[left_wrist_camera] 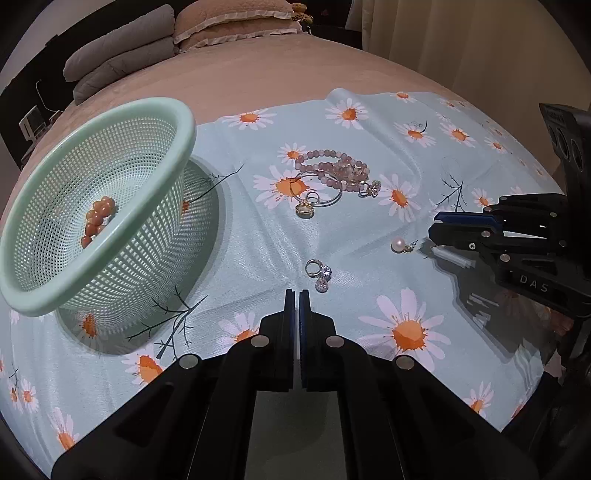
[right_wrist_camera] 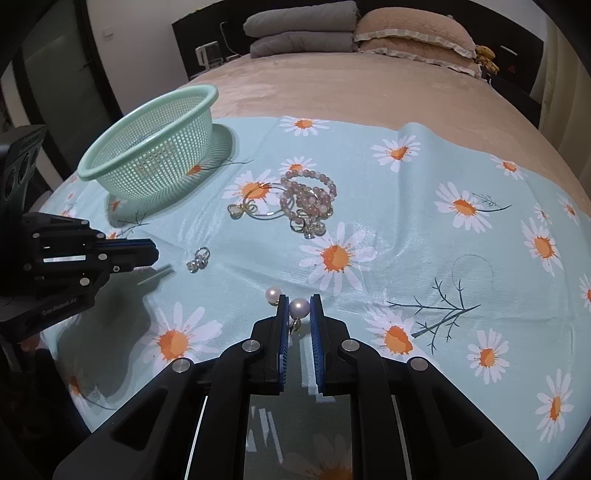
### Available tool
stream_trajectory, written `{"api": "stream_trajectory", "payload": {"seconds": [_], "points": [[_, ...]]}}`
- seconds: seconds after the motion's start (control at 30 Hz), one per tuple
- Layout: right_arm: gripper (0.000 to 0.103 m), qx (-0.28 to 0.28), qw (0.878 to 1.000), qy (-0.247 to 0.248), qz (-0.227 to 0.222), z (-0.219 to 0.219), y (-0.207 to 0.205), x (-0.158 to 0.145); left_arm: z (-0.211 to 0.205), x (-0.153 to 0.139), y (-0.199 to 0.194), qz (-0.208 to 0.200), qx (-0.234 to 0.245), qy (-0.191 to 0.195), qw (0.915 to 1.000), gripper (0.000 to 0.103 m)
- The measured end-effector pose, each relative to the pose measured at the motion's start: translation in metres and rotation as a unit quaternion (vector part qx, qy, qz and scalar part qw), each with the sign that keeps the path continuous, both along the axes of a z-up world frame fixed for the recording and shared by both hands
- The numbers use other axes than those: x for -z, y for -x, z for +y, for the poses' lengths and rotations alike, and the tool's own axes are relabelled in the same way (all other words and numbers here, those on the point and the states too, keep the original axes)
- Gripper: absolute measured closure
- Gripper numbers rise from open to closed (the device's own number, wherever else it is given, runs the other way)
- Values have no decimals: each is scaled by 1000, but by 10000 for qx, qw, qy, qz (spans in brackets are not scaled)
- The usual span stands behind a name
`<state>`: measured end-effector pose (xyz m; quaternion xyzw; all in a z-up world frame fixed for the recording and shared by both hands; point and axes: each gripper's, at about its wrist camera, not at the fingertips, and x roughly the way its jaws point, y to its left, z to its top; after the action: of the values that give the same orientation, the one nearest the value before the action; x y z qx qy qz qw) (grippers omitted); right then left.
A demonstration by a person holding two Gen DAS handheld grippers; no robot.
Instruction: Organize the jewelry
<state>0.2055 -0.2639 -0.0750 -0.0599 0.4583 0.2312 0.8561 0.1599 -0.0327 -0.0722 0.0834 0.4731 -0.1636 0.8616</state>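
A mint green mesh basket (left_wrist_camera: 66, 291) (right_wrist_camera: 207, 92) stands at the left on the daisy cloth, with an orange bead bracelet (left_wrist_camera: 96, 219) inside. A pile of pink bead bracelets (left_wrist_camera: 332, 168) (right_wrist_camera: 310, 194), a thin bangle (left_wrist_camera: 325, 201) (right_wrist_camera: 271, 214) and small earrings lies mid-cloth. A crystal earring pair (left_wrist_camera: 319, 273) (right_wrist_camera: 197, 260) lies just ahead of my shut, empty left gripper (left_wrist_camera: 298, 295) (right_wrist_camera: 153, 251). My right gripper (right_wrist_camera: 299, 301) (left_wrist_camera: 434, 232) has its jaws closed around a pearl earring (right_wrist_camera: 298, 308). A second pearl earring (right_wrist_camera: 272, 294) (left_wrist_camera: 399, 244) lies beside its left fingertip.
The daisy cloth (left_wrist_camera: 406, 332) (right_wrist_camera: 461, 258) covers part of a pink bed. Grey folded blankets (right_wrist_camera: 303, 33) and a pink pillow (right_wrist_camera: 413, 29) sit at the far end. A small clear tube (right_wrist_camera: 155, 275) lies by the left gripper.
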Motion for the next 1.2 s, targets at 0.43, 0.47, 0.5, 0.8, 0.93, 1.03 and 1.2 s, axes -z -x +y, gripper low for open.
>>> {"api": "stream_trajectory", "payload": {"seconds": [0.43,0.47,0.5,0.8,0.93,1.03,1.2], "points": [[92,-105,9998,113,-124,-5,12,-18,-19,15,-15,158,259,155,9994,71],[92,-110,9998,120,-128,-6,13,-19,-22,19,-18,199,276,140,9993,71],[92,-109,9998,138,-134,-5,13,-19,-24,22,-21,214,271,108,9993,71],[92,-94,9996,205,-175,-6,13,-24,-27,25,-28,253,358,53,9990,91],[92,-188,9993,200,-265,2,14,-34,-20,17,-21,202,322,58,9993,91],[92,-278,9987,178,-386,12,16,-47,-12,2,-15,61,288,114,9995,91],[92,-382,9974,13,-616,29,14,-70,10,-28,-6,-217,165,160,9995,91]]}}
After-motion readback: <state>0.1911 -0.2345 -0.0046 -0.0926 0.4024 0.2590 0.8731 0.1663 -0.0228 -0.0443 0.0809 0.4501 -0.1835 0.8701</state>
